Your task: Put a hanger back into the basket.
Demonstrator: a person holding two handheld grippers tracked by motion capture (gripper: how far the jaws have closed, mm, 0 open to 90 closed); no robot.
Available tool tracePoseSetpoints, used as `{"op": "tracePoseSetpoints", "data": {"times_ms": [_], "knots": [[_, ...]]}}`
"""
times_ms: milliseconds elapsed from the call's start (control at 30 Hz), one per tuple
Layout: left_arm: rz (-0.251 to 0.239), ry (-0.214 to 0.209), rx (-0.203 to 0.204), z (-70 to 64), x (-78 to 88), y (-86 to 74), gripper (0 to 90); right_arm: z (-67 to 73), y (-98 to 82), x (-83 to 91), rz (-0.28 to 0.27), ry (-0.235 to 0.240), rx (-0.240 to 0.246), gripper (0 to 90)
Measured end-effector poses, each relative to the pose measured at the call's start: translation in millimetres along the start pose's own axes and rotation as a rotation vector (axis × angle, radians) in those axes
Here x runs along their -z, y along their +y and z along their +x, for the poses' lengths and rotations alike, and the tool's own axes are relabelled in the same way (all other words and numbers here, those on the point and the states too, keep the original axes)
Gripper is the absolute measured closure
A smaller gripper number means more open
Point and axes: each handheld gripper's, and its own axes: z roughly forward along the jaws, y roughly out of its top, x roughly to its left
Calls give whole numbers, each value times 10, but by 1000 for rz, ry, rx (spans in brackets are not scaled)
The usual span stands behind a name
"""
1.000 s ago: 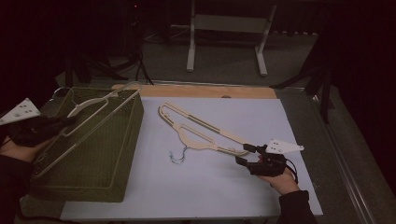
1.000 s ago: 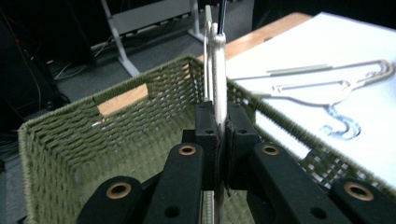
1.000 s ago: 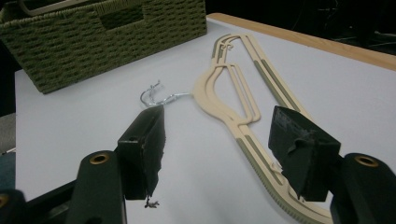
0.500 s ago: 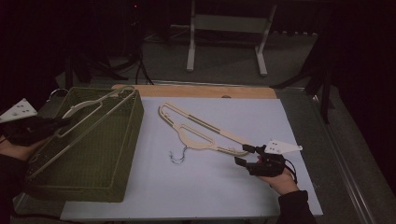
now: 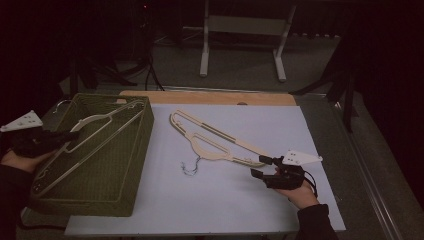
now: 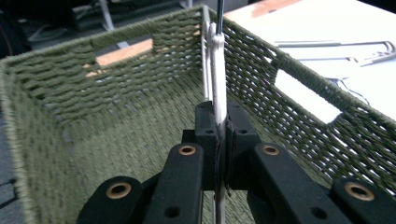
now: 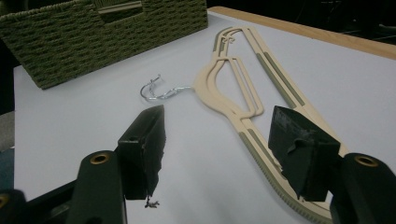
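Note:
A cream hanger [image 5: 95, 131] lies tilted inside the green woven basket [image 5: 135, 145] at the table's left. My left gripper [image 5: 70, 136] is shut on this hanger's edge [image 6: 218, 100]; the jaws clamp the thin cream bar just above the basket floor. A second cream hanger [image 5: 215, 142] with a metal hook [image 5: 190, 167] lies flat on the white sheet in the middle. My right gripper [image 5: 261, 166] stands open beside that hanger's near end [image 7: 261, 140], with one jaw on each side of it, low over the table.
The basket wall [image 6: 299, 88] has a handle slot on its table side. A wooden strip [image 5: 210, 97] borders the table's far edge. Beyond it stands a metal frame [image 5: 240, 30] on the floor. The white sheet [image 5: 200, 200] is bare near the front.
My left gripper has drawn back leftward and lowered the hanger deeper into the basket. The right gripper has stayed by the second hanger's end.

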Motion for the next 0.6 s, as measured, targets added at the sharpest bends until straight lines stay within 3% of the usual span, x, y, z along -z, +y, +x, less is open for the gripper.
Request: {"op": "tracePoseSetpoints", "data": {"times_ms": [100, 400, 500, 600], "knots": [[43, -1, -8, 3, -60, 6, 866, -2, -2, -6, 3, 0, 1, 363], [83, 37, 15, 32, -222, -54, 859, -11, -12, 7, 5, -1, -5, 363], [34, 86, 43, 57, -212, -60, 811, -15, -18, 7, 3, 1, -6, 363], [-8, 171, 46, 80, -167, -40, 715, -16, -17, 8, 0, 4, -11, 362]]}}
